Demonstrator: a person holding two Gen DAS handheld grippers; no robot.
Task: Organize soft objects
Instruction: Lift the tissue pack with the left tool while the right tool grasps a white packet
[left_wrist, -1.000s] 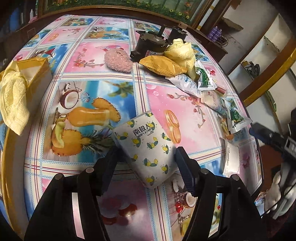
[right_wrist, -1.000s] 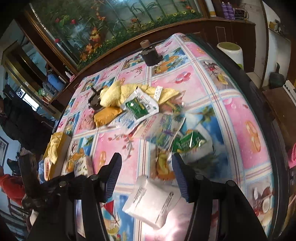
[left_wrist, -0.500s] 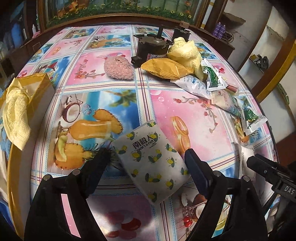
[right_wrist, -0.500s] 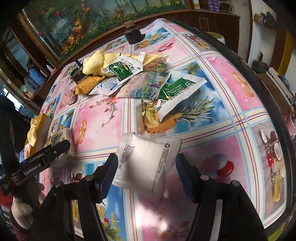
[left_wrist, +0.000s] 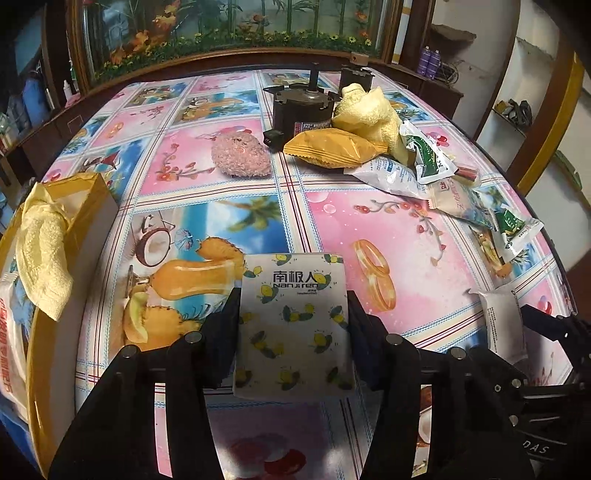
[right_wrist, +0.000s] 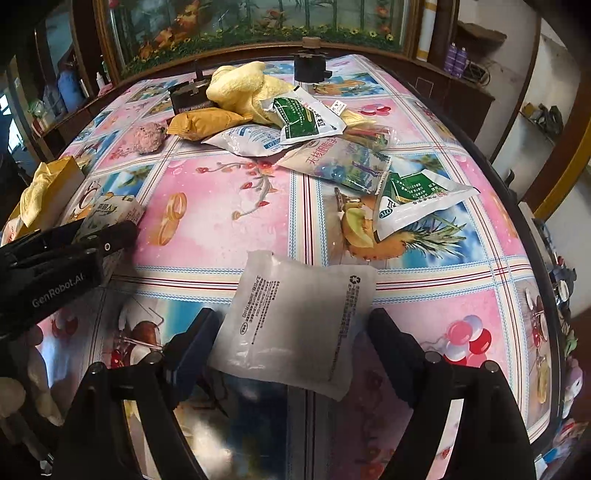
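Bright printed oilcloth with squares of fruit, drinks and flowers covers the round worktop; a dark wooden cabinet and a wide painted panel of flowers and bamboo stand behind it at 12 o'clock.

In the left wrist view, the left claw has just been closing, and its two black fingers now press both sides of a white soft tissue pack printed with small lemons. The pack sits at 6 o'clock on the worktop, its long axis running from 6 to 12, printed lettering upright at its far end.

In the right wrist view, the right claw has just been opening and stands wide around a flat translucent white plastic pouch. A gap shows beside each finger, so nothing is gripped. The pouch lies flat at 6 o'clock, tilted, with its long axis running from about 5 to 11.

Toward 12 o'clock a heap holds a crumpled yellow towel, an orange snack packet, green-and-white sachets and a black motor-like block. A fluffy pink pad lies apart at 11. At 9 o'clock a yellow box carries another yellow cloth.
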